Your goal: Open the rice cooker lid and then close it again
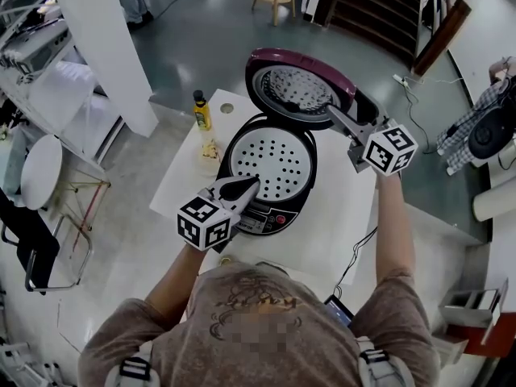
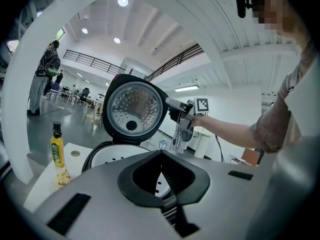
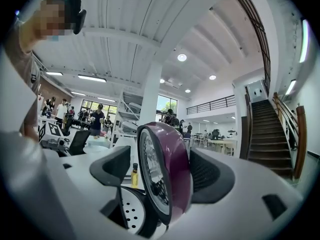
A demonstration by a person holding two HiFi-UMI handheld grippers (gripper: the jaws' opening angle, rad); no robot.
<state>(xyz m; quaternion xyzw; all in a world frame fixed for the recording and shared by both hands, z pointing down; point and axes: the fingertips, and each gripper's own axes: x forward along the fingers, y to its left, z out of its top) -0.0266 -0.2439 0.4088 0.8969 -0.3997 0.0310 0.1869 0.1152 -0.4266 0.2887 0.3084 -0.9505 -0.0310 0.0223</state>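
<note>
In the head view, a black rice cooker with a front control panel [image 1: 270, 214] sits on a white table [image 1: 339, 224]. Its round lid, maroon outside and metal-lined within [image 1: 298, 87], is tipped up and back on the rear hinge. The white perforated tray [image 1: 271, 158] inside the pot is bare to the camera. The right gripper [image 1: 334, 118] reaches to the lid's near edge. The left gripper [image 1: 248, 185] has its tips at the cooker's front rim, just above the panel. A small yellow bottle with a dark cap [image 1: 201, 111] stands near the cooker at the table's far left.

In the left gripper view, the left gripper [image 2: 161, 156] has its jaws pressed together at the tips with nothing between them. Beyond them the lid [image 2: 135, 109] stands upright with its dimpled inner plate facing the camera. The right gripper [image 2: 175, 108] is at its edge.

In the right gripper view, the right gripper [image 3: 162, 171] straddles the lid [image 3: 172, 169] edge-on. One pad sits against the maroon shell and the other just beside the metal liner. It reads as a pinch on the rim, though contact on the liner side is hard to confirm. The tray [image 3: 131, 209] shows below.

The opening half looks done, since the lid is fully raised. What is left is to swing it forward and down onto the pot until it latches.
</note>
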